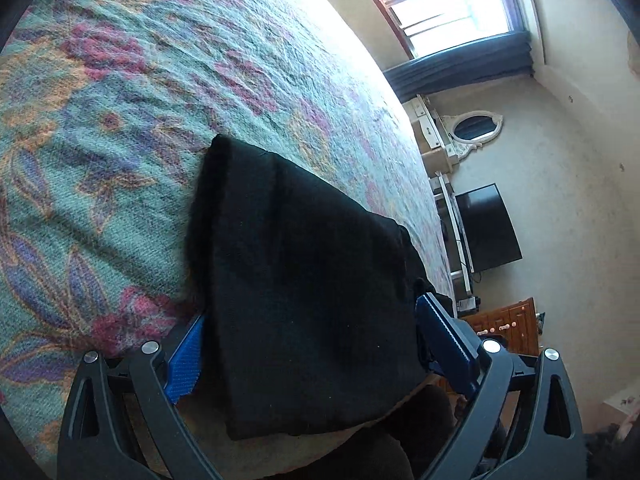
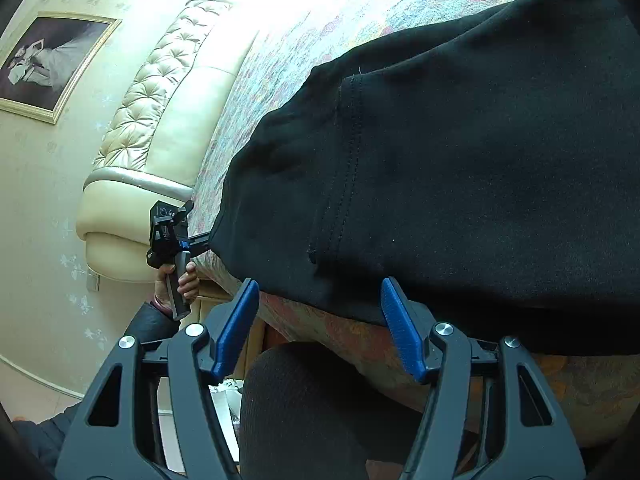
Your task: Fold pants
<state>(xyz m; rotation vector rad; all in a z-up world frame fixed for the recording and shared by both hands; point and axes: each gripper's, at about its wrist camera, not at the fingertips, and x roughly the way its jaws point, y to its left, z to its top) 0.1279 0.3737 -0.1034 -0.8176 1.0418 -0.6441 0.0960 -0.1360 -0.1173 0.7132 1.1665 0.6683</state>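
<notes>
No legible writing; left gripper (image 1: 308, 344) spread around black pants (image 1: 304, 272) on bedspread (image 1: 120, 120), right gripper (image 2: 320, 320) released.

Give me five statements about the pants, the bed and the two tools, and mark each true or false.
1. The pants are black. True.
2. The pants lie on a bare wooden floor. False: they lie on a floral bedspread.
3. The right tool has blue pads. True.
4. The right tool is clamped shut. False: its pads stand apart at the pants' edge.
5. The left tool has its fingers on either side of the cloth. True.
</notes>
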